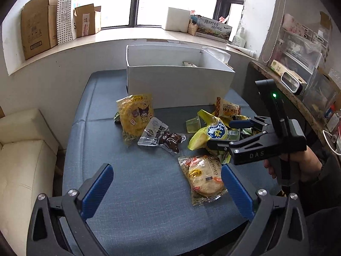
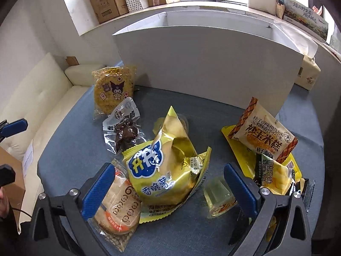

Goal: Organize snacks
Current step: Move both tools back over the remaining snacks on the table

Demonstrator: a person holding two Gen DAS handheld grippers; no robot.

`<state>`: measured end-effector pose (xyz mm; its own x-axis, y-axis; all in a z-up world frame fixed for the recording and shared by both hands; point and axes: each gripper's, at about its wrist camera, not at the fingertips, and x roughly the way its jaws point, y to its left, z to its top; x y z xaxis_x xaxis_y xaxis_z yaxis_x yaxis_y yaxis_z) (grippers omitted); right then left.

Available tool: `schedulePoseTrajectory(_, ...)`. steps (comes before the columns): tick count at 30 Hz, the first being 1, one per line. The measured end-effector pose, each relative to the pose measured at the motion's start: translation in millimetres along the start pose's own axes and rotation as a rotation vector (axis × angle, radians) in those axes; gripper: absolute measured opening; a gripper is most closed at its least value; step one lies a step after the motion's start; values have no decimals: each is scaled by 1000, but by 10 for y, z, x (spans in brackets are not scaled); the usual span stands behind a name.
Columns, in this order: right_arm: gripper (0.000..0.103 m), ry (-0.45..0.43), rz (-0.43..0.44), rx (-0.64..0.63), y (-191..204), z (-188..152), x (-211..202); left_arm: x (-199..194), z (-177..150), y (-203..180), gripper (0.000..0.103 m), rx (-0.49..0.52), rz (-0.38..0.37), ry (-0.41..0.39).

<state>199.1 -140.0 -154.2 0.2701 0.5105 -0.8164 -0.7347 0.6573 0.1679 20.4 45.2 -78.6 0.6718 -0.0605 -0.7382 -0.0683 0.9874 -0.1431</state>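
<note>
Snack packets lie on a blue-grey table (image 1: 136, 192) in front of a white open box (image 1: 177, 85). A yellow chip bag (image 2: 164, 170) sits between the fingers of my open right gripper (image 2: 168, 189), seen in the left wrist view (image 1: 221, 134) over the same bag (image 1: 211, 136). A round cracker pack (image 1: 204, 179) (image 2: 119, 209), a dark meat pouch (image 1: 162, 137) (image 2: 125, 130), a Kuromi cookie pack (image 1: 134, 117) (image 2: 114, 89), a corn cake pack (image 2: 264, 136) and a jelly cup (image 2: 219, 194) lie around. My left gripper (image 1: 168, 194) is open and empty above the table.
One packet (image 1: 189, 64) lies inside the box. Cardboard boxes (image 1: 42, 23) stand on the windowsill. A cream sofa (image 1: 23, 160) is left of the table. A cluttered shelf (image 1: 298, 74) is at the right.
</note>
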Motion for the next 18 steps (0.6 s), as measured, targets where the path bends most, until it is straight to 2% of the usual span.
schedulePoseTrajectory(2,103,19,11,0,-24,23,54,15,-31,-41,103,13,5,7)
schedulePoseTrajectory(5,103,59,-29,-28,-14,60,168,59,-59,-93,103,29,9,18)
schedulePoseTrajectory(8,101,50,-12,-17,-2,57,236,114,-71,-137,103,32,6,36)
schedulePoseTrajectory(10,82,34,-37,-38,38,47,235,143,-81,-158,103,33,6,45)
schedulePoseTrajectory(13,70,12,-51,-62,94,40,192,192,-101,-192,103,33,5,58)
schedulePoseTrajectory(15,69,6,-35,-57,102,32,128,232,-109,-206,103,31,2,66)
schedulePoseTrajectory(18,68,-30,-80,-69,128,-14,-41,341,-108,-236,103,35,-6,92)
